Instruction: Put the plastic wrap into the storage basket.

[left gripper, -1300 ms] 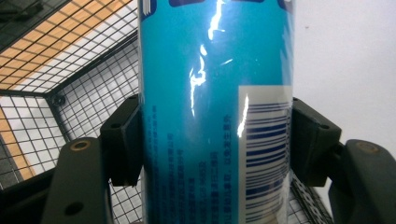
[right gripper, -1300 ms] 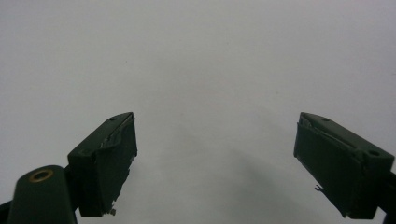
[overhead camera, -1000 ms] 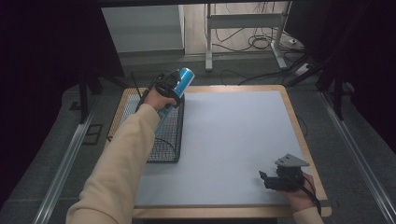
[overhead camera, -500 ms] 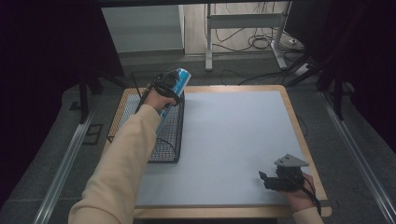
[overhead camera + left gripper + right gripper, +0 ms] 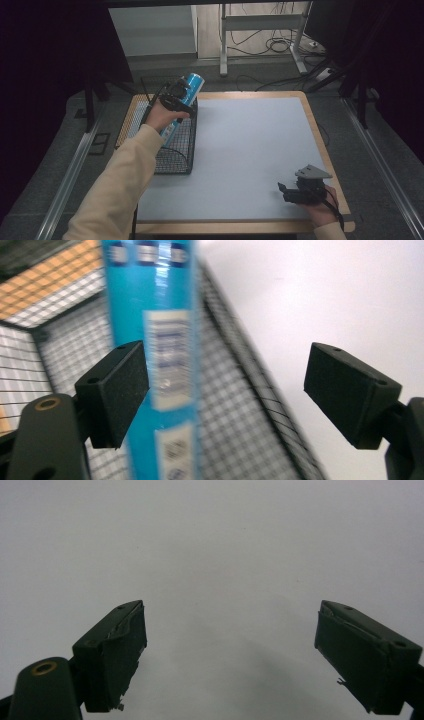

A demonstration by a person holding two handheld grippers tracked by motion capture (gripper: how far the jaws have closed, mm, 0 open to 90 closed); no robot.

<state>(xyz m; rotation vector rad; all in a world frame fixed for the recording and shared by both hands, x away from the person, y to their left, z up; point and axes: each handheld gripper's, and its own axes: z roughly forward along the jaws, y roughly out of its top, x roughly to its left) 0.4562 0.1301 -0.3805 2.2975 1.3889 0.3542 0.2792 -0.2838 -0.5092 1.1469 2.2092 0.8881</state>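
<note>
My left tool [image 5: 227,392], jaws spread, hovers over the wire basket [image 5: 172,150] at the tabletop's [image 5: 250,150] left edge beside a blue tube [image 5: 152,355]; my right tool [image 5: 230,657] rests spread near the front right corner.

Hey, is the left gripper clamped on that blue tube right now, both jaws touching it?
Apart on one side: in the left gripper view the blue tube sits against one jaw, with a wide gap to the other, so the left gripper is open.

Wooden-edged table [image 5: 320,135], pale grey mat [image 5: 245,150] covering most of its top, black wire basket [image 5: 177,150] resting at the table's left side, partly on the mat's left edge, grey floor [image 5: 370,165] around the table
</note>
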